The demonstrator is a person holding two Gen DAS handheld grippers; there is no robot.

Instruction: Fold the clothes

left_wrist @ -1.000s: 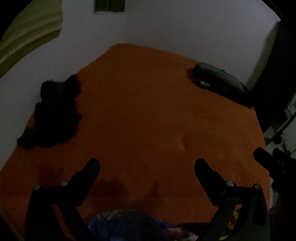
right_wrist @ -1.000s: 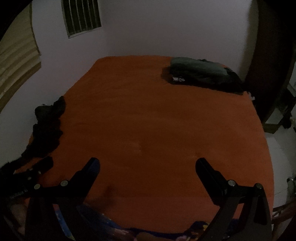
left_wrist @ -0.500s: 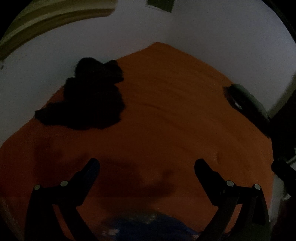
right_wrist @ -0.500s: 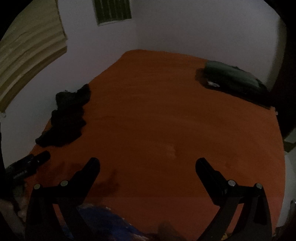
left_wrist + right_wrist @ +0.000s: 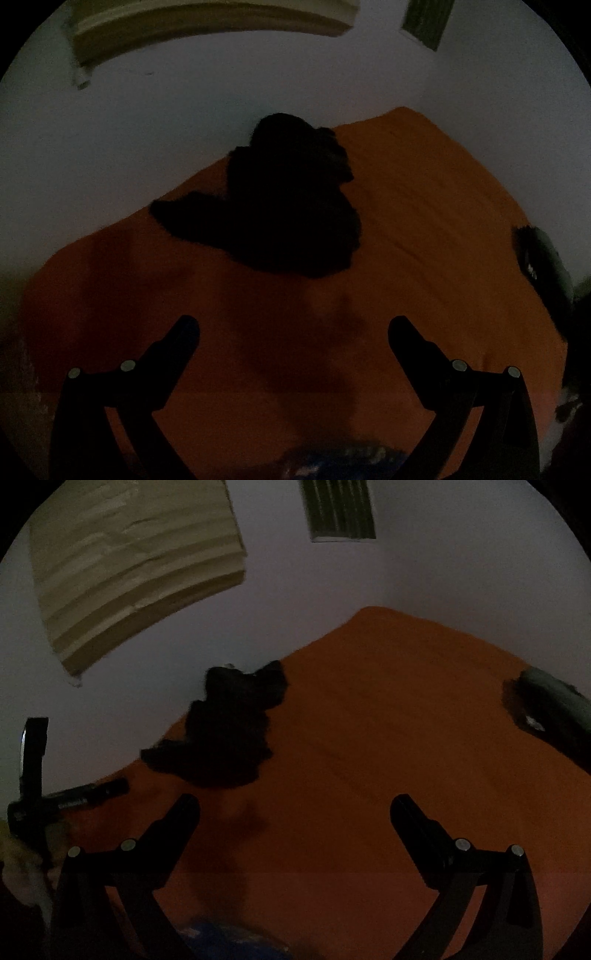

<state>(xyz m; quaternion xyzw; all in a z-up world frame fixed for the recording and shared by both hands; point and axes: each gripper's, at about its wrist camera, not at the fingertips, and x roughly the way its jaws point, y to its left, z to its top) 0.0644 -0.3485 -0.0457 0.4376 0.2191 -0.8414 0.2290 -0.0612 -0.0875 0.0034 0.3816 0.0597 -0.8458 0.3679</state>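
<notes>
A crumpled black garment (image 5: 288, 206) lies in a heap on the orange bed (image 5: 424, 229), against the wall side. In the left wrist view it sits straight ahead of my left gripper (image 5: 294, 326), which is open and empty, a short way off. In the right wrist view the same black garment (image 5: 225, 731) lies ahead and to the left of my right gripper (image 5: 295, 806), also open and empty. The left gripper (image 5: 110, 788) shows at the left edge of that view, low over the orange bed (image 5: 388, 738).
A folded grey-green stack (image 5: 546, 258) rests at the bed's far right edge, seen too as the folded stack (image 5: 554, 701). A pale wall (image 5: 314, 583) borders the bed, with a covered window (image 5: 136, 565) and a vent (image 5: 338, 509). Blue patterned cloth (image 5: 332, 461) shows at the bottom.
Both views have swung left toward the black garment. It now lies centred and closer in the left wrist view, and nearer in the right wrist view. Both grippers stay open.
</notes>
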